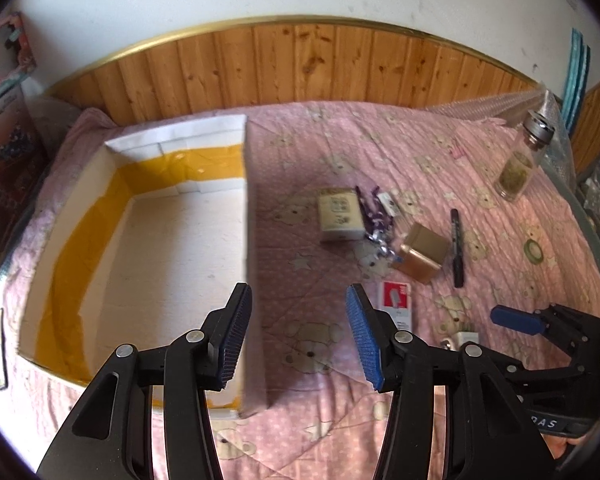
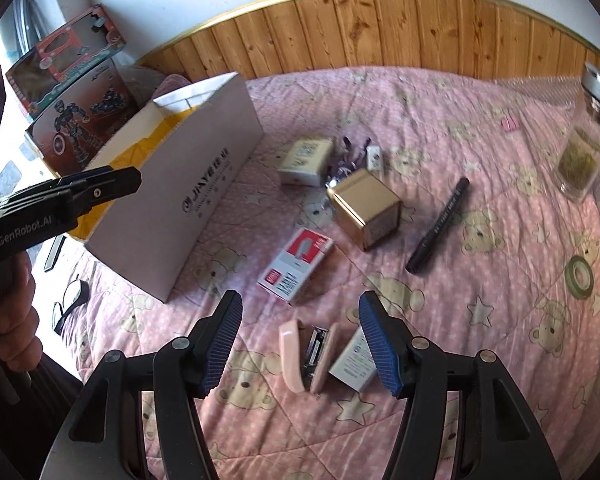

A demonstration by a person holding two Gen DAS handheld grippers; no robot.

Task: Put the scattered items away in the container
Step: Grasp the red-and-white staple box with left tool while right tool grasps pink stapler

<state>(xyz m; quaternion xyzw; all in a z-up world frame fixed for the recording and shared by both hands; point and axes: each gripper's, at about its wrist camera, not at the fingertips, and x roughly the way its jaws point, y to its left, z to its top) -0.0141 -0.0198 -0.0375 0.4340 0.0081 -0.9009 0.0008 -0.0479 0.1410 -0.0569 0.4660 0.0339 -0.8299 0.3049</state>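
We see a pink quilted bedspread w/ teddy-bear and star print covering the whole surface. Behind it runs a knotty pine wood-panel wall strip w/ a gold trim edge, white wall above. At far left, upright against the wall, a toy box w/ robot artwork, and a smaller red-framed toy box on top of it. Black-rimmed eyeglasses lie on the spread near its left edge, beside a dark flat strip we can't identify.

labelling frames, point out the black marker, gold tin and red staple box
black marker (image 2: pixel 439 225), right wrist view, middle of its barrel
gold tin (image 2: pixel 366 209), right wrist view, its upper face
red staple box (image 2: pixel 297 260), right wrist view, centre of its printed top
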